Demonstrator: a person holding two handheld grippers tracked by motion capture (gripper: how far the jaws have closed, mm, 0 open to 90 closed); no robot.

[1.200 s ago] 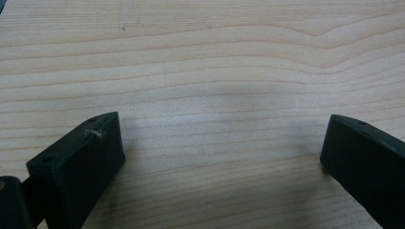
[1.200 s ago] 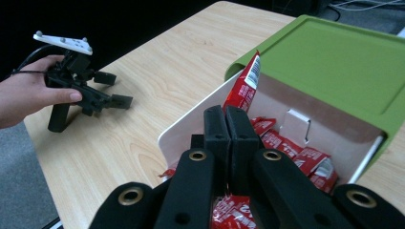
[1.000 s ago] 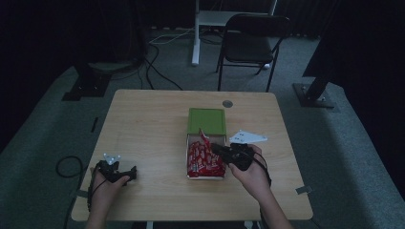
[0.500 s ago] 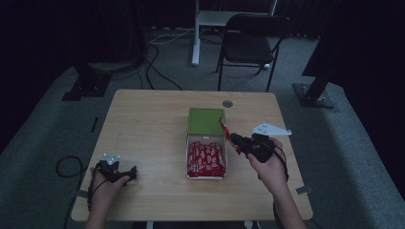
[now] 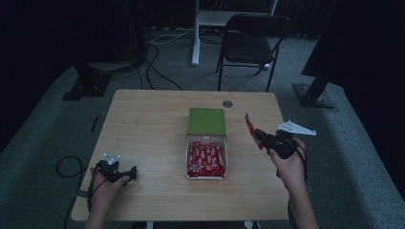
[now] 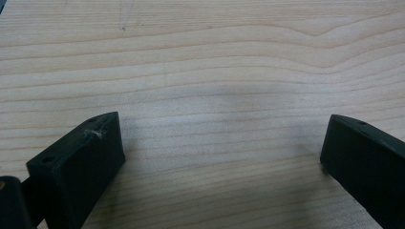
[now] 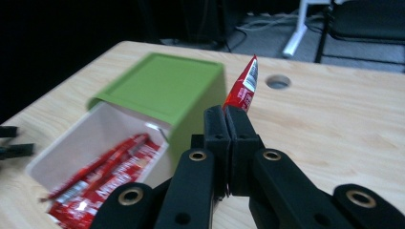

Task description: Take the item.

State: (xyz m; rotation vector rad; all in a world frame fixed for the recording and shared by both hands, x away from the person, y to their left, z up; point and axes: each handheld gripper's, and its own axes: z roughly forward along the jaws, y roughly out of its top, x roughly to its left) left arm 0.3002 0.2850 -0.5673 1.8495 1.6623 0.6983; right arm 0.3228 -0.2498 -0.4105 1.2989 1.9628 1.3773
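A white box [image 5: 224,157] with a green lid [image 5: 206,121] slid halfway back lies in the middle of the wooden table [image 5: 143,129], holding several red candy packets [image 5: 206,160]. My right gripper [image 5: 260,135] hovers to the right of the box, shut on one red packet [image 5: 249,127] that sticks up from its jaws. In the right gripper view the packet [image 7: 242,88] pokes out past the closed jaws, with the green lid [image 7: 162,88] and the open box [image 7: 95,138] to the left. My left gripper [image 5: 129,172] rests near the table's front left corner, its jaws open over bare wood [image 6: 215,95].
A round cable hole [image 5: 228,103] sits in the table behind the box. A black chair [image 5: 253,45] and a white desk leg [image 5: 196,33] stand on the floor beyond the table. Cables lie on the floor at the left.
My right gripper has lifted a red packet out of the box and carried it to the right, away from the box. The left gripper has stayed where it was.
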